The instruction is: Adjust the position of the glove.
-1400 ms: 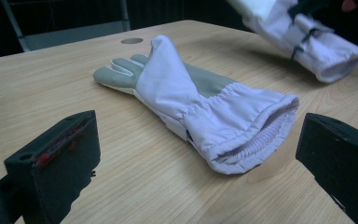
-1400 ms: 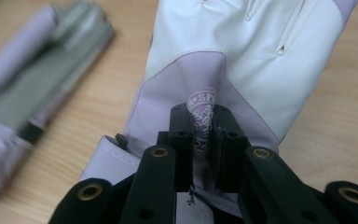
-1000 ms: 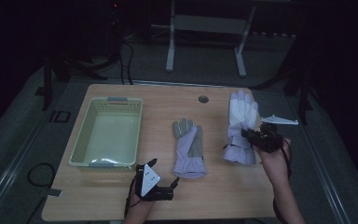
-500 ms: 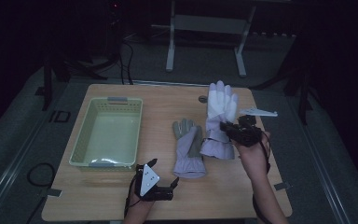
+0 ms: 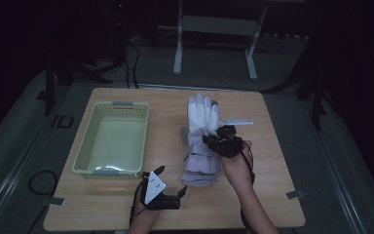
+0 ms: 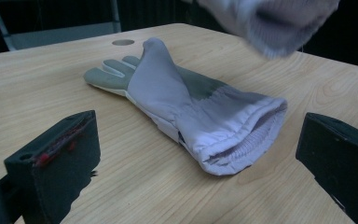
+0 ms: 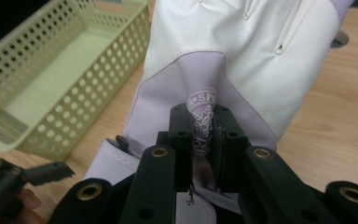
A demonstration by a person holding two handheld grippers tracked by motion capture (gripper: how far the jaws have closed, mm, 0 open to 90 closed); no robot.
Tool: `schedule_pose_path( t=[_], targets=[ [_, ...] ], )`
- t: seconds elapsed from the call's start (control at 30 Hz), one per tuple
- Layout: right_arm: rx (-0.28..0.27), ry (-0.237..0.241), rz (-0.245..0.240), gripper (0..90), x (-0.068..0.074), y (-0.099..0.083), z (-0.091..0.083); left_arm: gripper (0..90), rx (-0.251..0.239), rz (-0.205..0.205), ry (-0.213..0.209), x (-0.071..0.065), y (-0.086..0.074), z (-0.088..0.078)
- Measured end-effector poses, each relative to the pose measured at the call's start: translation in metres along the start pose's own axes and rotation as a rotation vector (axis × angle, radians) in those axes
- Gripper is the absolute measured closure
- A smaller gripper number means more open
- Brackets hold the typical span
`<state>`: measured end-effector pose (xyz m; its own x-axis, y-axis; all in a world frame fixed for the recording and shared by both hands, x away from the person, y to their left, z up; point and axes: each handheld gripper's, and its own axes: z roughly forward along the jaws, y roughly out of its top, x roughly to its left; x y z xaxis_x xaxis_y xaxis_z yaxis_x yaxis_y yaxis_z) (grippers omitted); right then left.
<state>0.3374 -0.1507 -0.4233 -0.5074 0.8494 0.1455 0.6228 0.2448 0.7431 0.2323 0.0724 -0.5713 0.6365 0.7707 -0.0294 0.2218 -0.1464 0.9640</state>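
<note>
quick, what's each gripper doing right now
left gripper: open, holding nothing
right gripper: shut on the white glove

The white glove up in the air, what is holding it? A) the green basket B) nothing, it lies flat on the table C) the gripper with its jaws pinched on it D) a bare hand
C: in the right gripper view the right gripper has its two black jaws pinched on a fold of the white glove, lifted over the other glove lying on the table.
</note>
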Motion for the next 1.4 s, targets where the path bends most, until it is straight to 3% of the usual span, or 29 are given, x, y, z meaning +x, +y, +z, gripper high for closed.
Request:
schedule_pose_path(
  t=[0.17,0.33,0.43,0.6,0.8,0.9,1.0,1.03,1.1,1.27,1.33,1.4],
  targets=[
    [0.048,-0.013,0.019,80.1,0.001,-0.010,0.018,0.0,-0.001,0.022,0.002,-0.002,0.000,0.000],
    [0.107,-0.028,0.013,80.0,0.001,-0.020,0.038,0.0,-0.001,0.014,0.001,-0.001,0.000,0.000],
    [0.171,-0.031,0.033,79.8,-0.004,-0.029,0.059,0.0,0.000,0.014,-0.001,-0.001,0.000,0.000],
    [0.201,-0.045,0.041,79.4,-0.010,-0.036,0.072,0.0,-0.002,0.018,-0.006,-0.001,0.000,0.000],
    [0.213,-0.078,-0.001,79.3,-0.017,-0.036,0.069,0.0,-0.003,0.020,-0.007,-0.002,0.000,0.000],
    [0.212,-0.089,0.037,79.1,-0.030,-0.036,0.063,0.0,-0.003,0.017,-0.006,-0.001,0.000,0.000],
    [0.209,-0.094,0.036,79.1,-0.033,-0.037,0.062,0.0,-0.001,0.016,-0.006,-0.001,0.000,0.000],
    [0.210,-0.102,0.057,78.2,-0.043,-0.039,0.061,0.0,-0.001,0.016,-0.007,-0.001,0.000,0.000],
    [0.210,-0.097,0.057,77.7,-0.045,-0.039,0.061,0.0,-0.002,0.012,-0.006,-0.001,0.000,0.000],
    [0.196,-0.073,0.043,68.6,-0.046,-0.039,0.061,0.0,-0.001,0.007,-0.008,-0.001,0.000,0.001],
    [0.189,-0.067,0.010,64.5,-0.046,-0.038,0.060,0.0,0.000,0.007,-0.008,-0.001,0.000,0.001],
    [0.169,-0.045,-0.015,55.0,-0.048,-0.037,0.056,0.0,0.001,0.005,-0.011,0.000,0.000,0.001]
  ],
)
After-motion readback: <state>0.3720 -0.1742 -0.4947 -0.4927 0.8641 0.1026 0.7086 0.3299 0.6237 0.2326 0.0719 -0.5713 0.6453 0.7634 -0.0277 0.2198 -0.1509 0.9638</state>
